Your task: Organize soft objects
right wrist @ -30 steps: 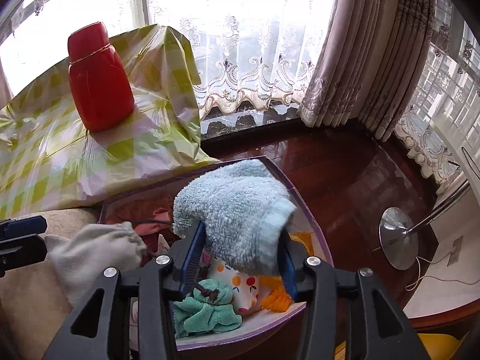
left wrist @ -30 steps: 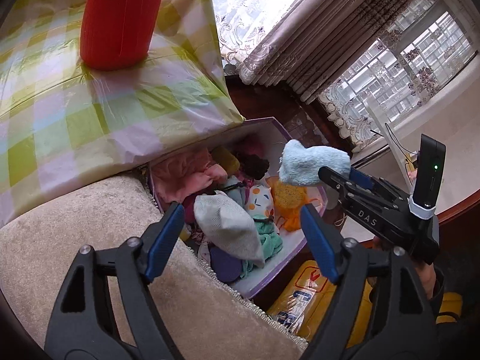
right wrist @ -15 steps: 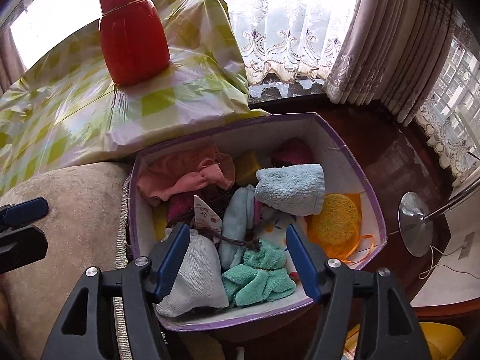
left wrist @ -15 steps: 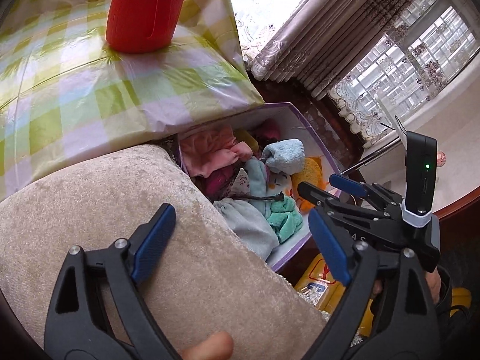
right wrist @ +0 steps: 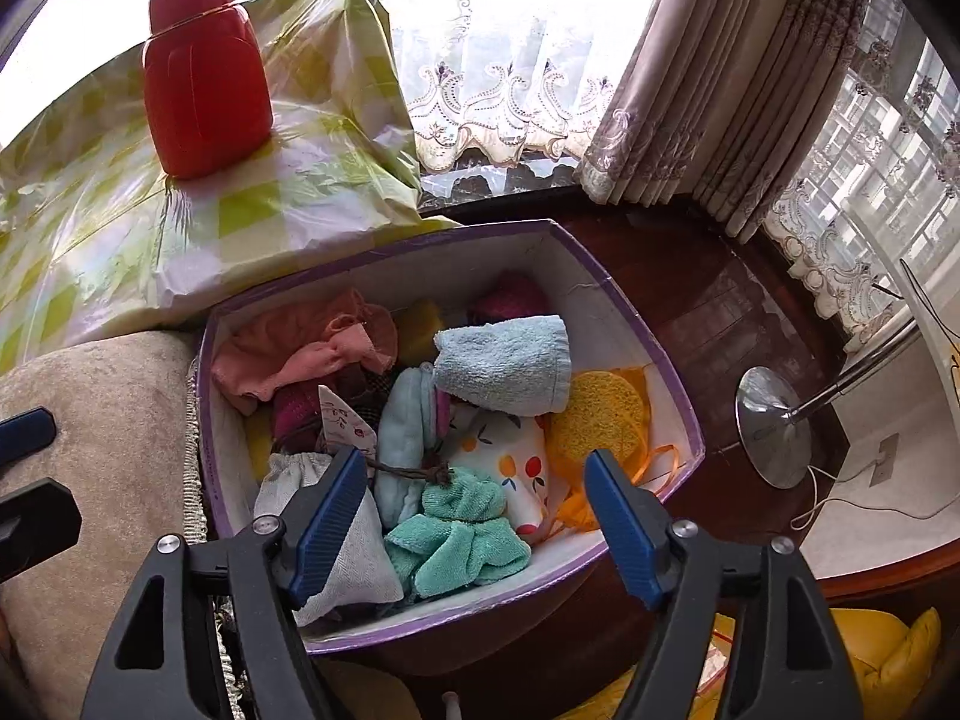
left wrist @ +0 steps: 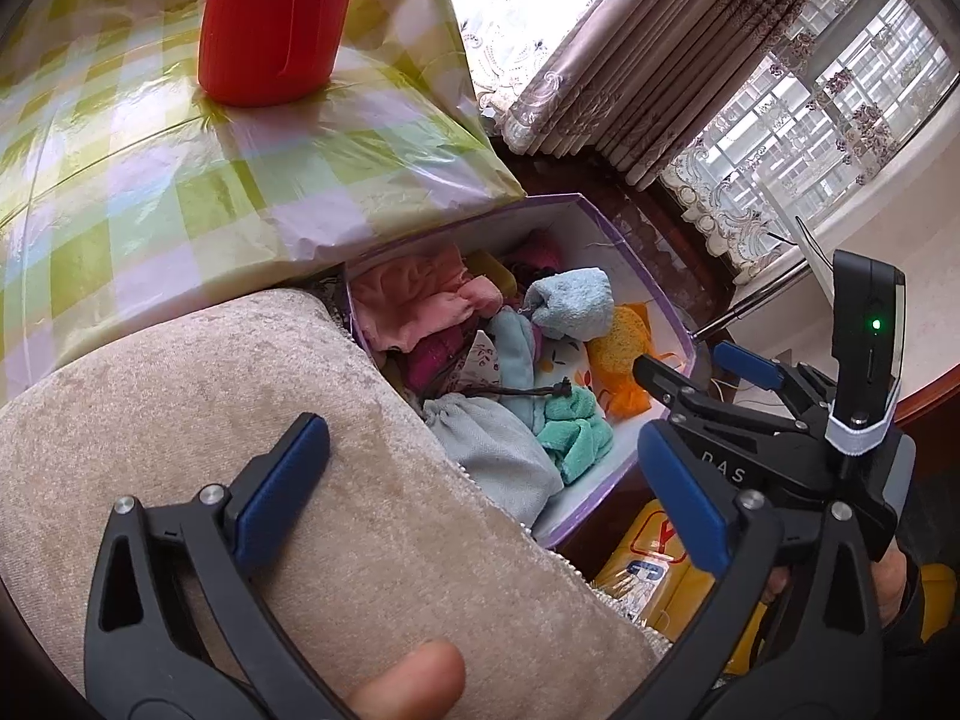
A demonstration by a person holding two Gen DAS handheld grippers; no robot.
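Note:
A purple-rimmed box (right wrist: 636, 324) (left wrist: 654, 300) holds several soft things: a light blue towel (right wrist: 504, 363) (left wrist: 573, 303), a grey drawstring pouch (right wrist: 354, 552) (left wrist: 498, 450), a teal cloth (right wrist: 456, 540), a pink cloth (right wrist: 300, 348) and a yellow sponge (right wrist: 600, 414). My right gripper (right wrist: 474, 516) is open and empty above the box's near side. My left gripper (left wrist: 480, 492) is open and empty over the beige cushion (left wrist: 210, 420), left of the box.
A red bottle (right wrist: 201, 84) stands on a green checked plastic-covered block (right wrist: 120, 240) behind the box. A lamp base (right wrist: 774, 426) stands on the dark wood floor to the right. Yellow packaging (left wrist: 648, 570) lies below the box. Curtains hang behind.
The right gripper let go of the light blue towel, which now lies in the box, and pulled back. The grey pouch dropped into the box. The left gripper drew back over the cushion.

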